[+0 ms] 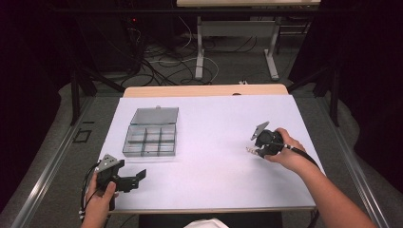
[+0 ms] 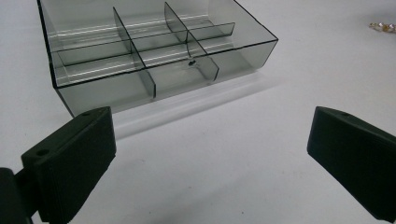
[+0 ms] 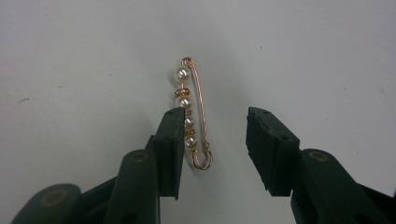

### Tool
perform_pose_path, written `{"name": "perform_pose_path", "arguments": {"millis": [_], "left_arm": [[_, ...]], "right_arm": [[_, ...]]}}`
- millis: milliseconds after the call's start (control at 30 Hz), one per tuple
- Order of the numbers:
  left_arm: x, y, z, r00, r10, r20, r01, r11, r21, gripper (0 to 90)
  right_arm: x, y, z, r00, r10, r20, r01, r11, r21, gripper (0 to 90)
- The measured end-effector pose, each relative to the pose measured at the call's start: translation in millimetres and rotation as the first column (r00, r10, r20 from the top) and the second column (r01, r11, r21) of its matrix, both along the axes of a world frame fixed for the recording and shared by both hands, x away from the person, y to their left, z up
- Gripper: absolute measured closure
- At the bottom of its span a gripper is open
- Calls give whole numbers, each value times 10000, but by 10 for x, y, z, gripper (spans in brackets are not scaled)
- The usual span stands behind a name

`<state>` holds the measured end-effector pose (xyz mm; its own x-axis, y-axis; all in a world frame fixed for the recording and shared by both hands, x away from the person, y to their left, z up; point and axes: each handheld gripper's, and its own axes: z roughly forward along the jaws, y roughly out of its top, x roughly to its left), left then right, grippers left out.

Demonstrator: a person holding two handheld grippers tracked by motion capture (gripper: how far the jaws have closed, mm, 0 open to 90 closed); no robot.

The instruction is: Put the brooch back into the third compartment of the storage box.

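A gold safety-pin brooch [image 3: 192,109] strung with several pearls lies flat on the white table. My right gripper [image 3: 214,128] points down over it with the jaws open around its lower half. The left pad [image 3: 170,140] sits right against the pearls, and the right pad [image 3: 266,144] stands apart from the wire. In the high view this gripper [image 1: 255,151] is at the right of the table, over the brooch [image 1: 249,150]. My left gripper [image 1: 138,176] rests near the front left edge, open and empty [image 2: 210,140], facing a clear grey compartment box [image 2: 159,88].
The box [image 1: 151,140] has several empty compartments and its lid [image 1: 154,115] folded back flat behind it. The brooch glints far off in the left gripper view [image 2: 383,27]. White table surface [image 1: 214,180] spreads between the two hands. Beyond the table are cables and a desk frame.
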<state>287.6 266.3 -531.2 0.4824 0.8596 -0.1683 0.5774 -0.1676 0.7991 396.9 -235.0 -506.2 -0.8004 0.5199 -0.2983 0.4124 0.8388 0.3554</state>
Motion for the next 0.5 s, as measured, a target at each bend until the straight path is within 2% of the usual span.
{"name": "perform_pose_path", "arguments": {"millis": [100,133,167,233,300,400,500], "left_arm": [[0,-2,-1,10000,32,2,-32,10000,-62,14],[0,-2,-1,10000,29,-1,-29,10000,-60,14],[0,-4,-2,10000,31,-4,-32,10000,-61,14],[-1,-6,-3,10000,26,-36,-26,10000,-77,14],[0,-10,-7,10000,48,-2,-48,9999,-89,14],[0,-8,-5,10000,20,-44,-20,10000,-75,15],[3,-6,-6,10000,-6,-39,6,10000,-25,15]], "right_arm": [[24,19,-17,9998,205,46,-204,9996,-214,605],[28,26,-24,9997,254,-9,-254,9996,-146,623],[37,28,-29,9995,297,44,-295,9991,-309,637],[43,39,-46,9993,316,-215,-321,9992,-237,654],[54,44,-69,9989,419,-189,-426,9983,-397,666],[68,52,-89,9967,557,-582,-583,9973,-442,694],[87,62,-109,9944,761,-731,-801,9953,-536,708]]}}
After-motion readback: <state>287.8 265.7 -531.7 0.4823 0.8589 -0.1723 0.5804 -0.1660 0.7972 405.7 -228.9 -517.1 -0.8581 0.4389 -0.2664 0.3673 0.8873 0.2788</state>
